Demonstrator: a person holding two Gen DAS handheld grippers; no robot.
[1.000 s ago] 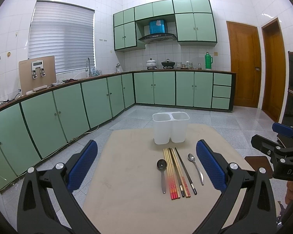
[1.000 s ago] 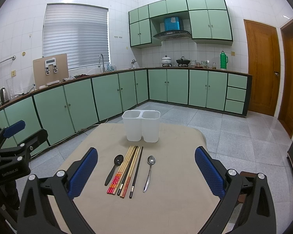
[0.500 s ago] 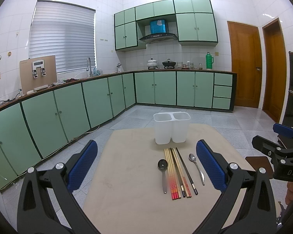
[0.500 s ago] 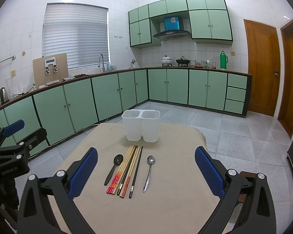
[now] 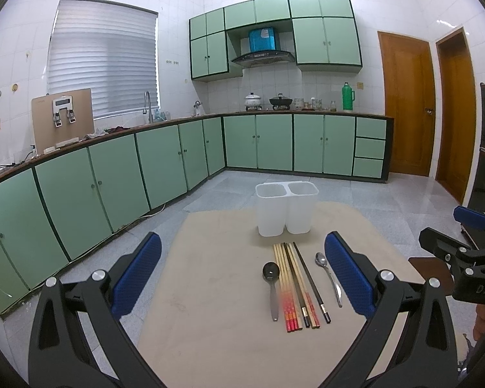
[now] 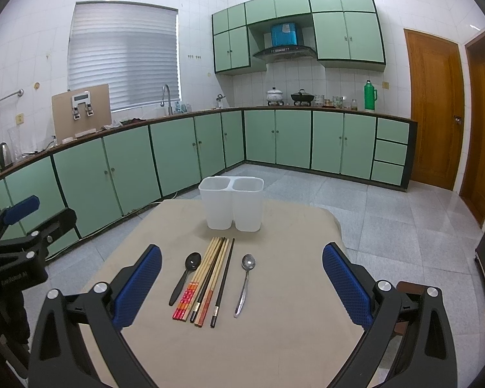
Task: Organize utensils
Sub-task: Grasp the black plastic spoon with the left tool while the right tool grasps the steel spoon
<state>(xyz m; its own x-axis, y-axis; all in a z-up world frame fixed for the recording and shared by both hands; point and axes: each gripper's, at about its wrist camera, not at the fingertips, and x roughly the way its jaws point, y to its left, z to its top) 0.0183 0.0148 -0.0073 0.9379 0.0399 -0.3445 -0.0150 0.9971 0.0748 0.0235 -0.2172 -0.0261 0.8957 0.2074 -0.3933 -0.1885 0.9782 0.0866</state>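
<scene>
Both grippers wide, empty: left gripper (image 5: 242,271), right gripper (image 6: 242,273). Chopsticks (image 6: 207,283) between black spoon (image 6: 186,274) and silver spoon (image 6: 245,283); holder (image 6: 232,207) at 12 o'clock on surface (image 6: 291,323).

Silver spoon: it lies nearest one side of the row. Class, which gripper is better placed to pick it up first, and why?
Probably the right gripper. The silver spoon lies at the right end of the row, beyond the chopsticks, nearly centred between its open fingers. For the left gripper it sits close beside the right finger.
</scene>
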